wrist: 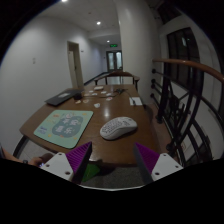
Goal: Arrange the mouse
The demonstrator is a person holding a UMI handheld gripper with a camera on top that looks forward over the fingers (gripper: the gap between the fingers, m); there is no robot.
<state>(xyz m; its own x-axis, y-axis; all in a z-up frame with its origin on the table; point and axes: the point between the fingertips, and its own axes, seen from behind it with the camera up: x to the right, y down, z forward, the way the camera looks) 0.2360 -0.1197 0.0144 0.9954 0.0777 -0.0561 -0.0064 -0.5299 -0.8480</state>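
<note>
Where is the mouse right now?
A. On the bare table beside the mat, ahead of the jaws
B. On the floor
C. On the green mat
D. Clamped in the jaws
A. The mouse lies on the wooden table, just right of the mat and ahead of the gripper, whose jaws stand open and empty.

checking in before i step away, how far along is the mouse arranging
Early stage. Done: nothing visibly. The white computer mouse lies on the bare wooden table, just right of the pale green patterned mouse mat, not on it. In hand: the gripper hangs before the mouse, jaws open and empty, not touching it. Left: probably closing on the mouse and setting it on the mat.
</note>
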